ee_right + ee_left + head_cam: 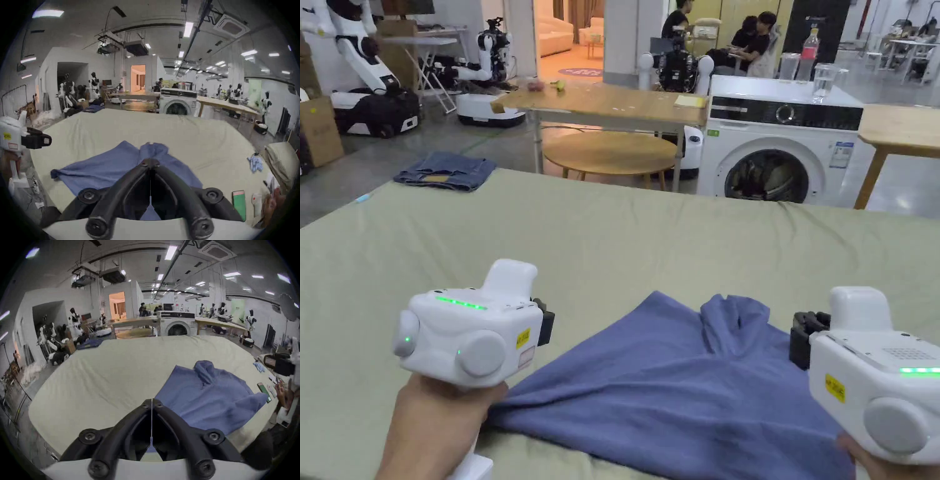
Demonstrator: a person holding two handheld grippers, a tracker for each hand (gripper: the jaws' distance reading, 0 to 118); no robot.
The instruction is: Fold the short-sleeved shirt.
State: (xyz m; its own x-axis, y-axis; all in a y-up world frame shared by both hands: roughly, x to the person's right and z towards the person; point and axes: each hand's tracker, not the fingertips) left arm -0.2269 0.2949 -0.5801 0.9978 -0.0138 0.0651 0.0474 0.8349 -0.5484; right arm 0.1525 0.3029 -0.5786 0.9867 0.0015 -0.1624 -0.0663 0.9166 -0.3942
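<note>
A blue shirt (681, 387) is seen lying crumpled on a green-covered bed (600, 237), at the near edge, with one sleeve bunched up into a ridge at the shirt's far side and a corner twisted at its left. The left gripper (151, 400) is held above the bed just left of the shirt; in its own view the jaws are pressed together with only a thin slit between them, and nothing is pinched. The right gripper (151, 160) is held over the shirt's right part, its jaws likewise pressed together and empty. No fold appears to have been made yet, so the step in hand is judged to be spreading the shirt flat.

For that to be done well, both grippers should be spread before being lowered, and a single layer of cloth should be taken at each of two opposite corners of the shirt, not a bunch. The shirt should then be drawn taut and laid down toward the bed's middle, so that the bunched sleeve is opened out. Care is needed that the bed cover is not pinched along with the shirt.
</note>
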